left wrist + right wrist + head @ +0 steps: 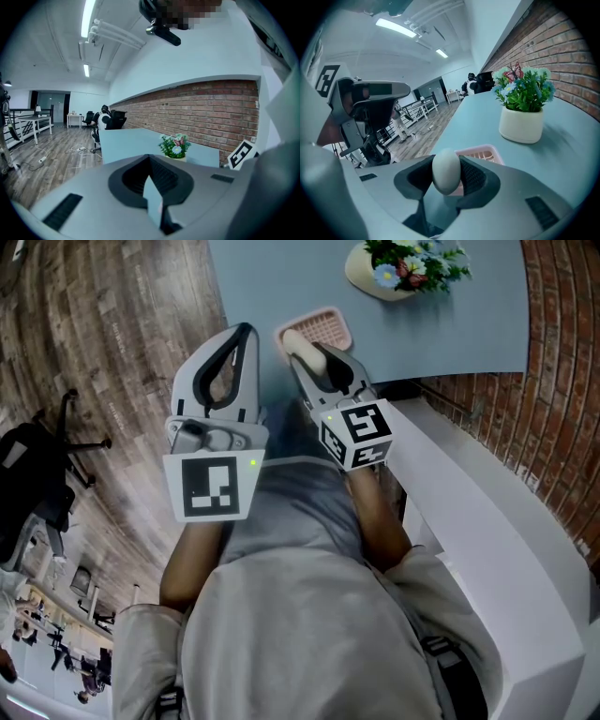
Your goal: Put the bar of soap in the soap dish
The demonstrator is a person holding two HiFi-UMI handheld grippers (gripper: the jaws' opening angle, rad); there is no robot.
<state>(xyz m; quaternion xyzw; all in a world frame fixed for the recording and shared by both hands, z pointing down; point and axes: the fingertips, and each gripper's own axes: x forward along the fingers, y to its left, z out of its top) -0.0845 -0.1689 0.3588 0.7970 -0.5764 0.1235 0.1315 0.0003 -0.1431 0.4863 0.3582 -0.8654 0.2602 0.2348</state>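
Far left, a black office chair point(33, 486) stands on the wood floor point(112, 324). Left gripper point(246, 331) is raised near the surface's left near edge; the left gripper view shows its jaws closed tip to tip, nothing between them. Just right of it, right gripper point(302, 348) is clamped on the bar of soap point(446, 172), an off-white oval pinched between both dark pads point(473, 177), its rounded end sticking up past the jaws. The soap sits at the near left edge of the pink soap dish point(330, 326), not inside it; the right gripper view has the slatted dish point(482, 153) just beyond the soap, can't tell if they touch. The dish lies on the pale blue surface point(450, 334) close to its near edge. Further right and far, a cream pot of flowers point(405, 266) stands on the same surface, well apart from the dish. A brick wall point(562, 352) runs along the right side, with a white ledge point(506, 540) near right below it.
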